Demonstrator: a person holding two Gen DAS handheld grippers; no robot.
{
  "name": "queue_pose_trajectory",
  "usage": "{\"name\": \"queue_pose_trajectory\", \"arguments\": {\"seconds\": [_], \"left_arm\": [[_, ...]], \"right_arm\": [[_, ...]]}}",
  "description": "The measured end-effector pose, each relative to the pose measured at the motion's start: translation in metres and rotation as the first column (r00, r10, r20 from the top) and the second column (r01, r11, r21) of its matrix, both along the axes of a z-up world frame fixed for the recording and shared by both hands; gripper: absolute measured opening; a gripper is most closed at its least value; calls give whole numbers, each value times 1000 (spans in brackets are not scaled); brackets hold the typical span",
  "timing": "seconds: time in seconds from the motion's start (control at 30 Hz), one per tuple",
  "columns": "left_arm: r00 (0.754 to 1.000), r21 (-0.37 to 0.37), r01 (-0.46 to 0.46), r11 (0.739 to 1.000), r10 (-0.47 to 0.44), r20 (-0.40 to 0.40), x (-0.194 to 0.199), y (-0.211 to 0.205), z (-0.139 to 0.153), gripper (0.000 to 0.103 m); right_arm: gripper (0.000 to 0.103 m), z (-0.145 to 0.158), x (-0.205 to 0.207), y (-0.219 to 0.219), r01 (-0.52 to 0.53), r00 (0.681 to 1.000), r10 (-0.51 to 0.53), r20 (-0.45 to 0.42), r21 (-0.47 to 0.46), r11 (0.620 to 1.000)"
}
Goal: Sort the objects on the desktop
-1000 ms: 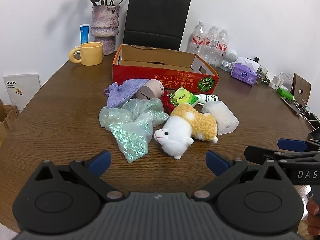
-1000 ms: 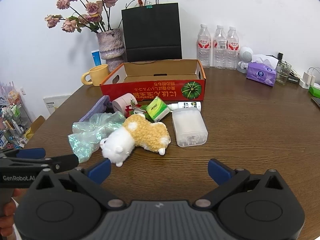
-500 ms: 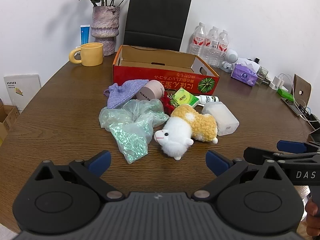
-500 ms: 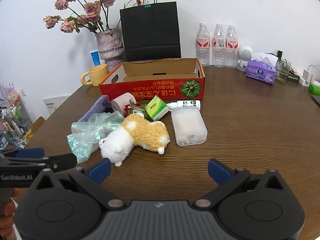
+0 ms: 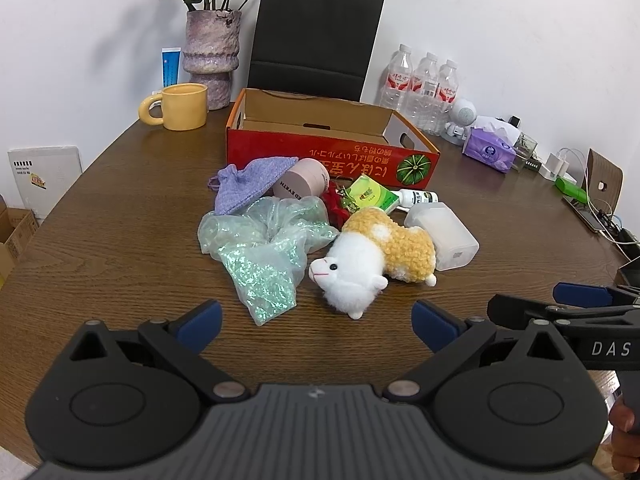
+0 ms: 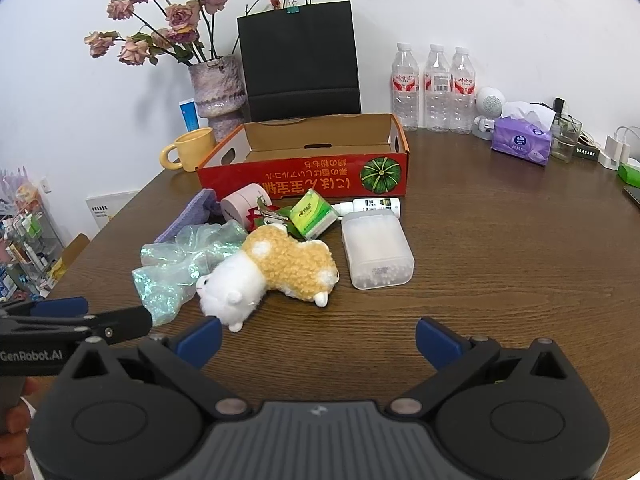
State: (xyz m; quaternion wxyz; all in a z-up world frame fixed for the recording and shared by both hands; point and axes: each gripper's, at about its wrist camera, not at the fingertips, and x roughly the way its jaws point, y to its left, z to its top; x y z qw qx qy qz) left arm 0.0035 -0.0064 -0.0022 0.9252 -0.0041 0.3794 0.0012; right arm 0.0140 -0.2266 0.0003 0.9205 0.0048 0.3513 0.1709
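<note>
Dark wooden table, white wall, both grippers' jaws wide, empty.

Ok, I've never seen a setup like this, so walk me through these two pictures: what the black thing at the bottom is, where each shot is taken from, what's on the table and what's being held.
There is no robot here. A person holds a two-finger gripper in each hand, and each gripper carries a wide-angle camera looking forward along its fingers. The black shape with blue tips at the bottom of each picture is that gripper itself: the left gripper in one view, the right gripper in the other. Each also shows from the side in the other's picture.

Both are open and hold nothing.

On the wooden table lies a pile to sort: a plush alpaca, a shimmery plastic bag, a purple knit pouch, a pink jar, a green tissue pack, a small white bottle and a frosted cotton swab box. Behind them stands an open red cardboard box.
</note>
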Motion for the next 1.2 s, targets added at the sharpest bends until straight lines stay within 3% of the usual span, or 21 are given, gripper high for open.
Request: {"name": "queue_pose_trajectory", "arguments": {"seconds": [0.27,0.37,0.7,1.2], "left_arm": [[999,-12,-7,1000,6,-44,2,0,3,103],[999,-7,-7,1000,7,31,0,0,-1,103],[997,-8,-13,1000,14,82,0,2,-3,103],[999,-12,-17,1000,18,39,5,3,-9,103]], "right_arm": [[103,-2,3,0,-1,1000,1,-10,0,1000],[103,-3,4,-1,-1,1000,1,-11,1,1000],[103,-8,10,-1,-2,1000,2,-27,2,1000],[103,-13,15,0,-3,999,3,-41,-1,1000]]}}
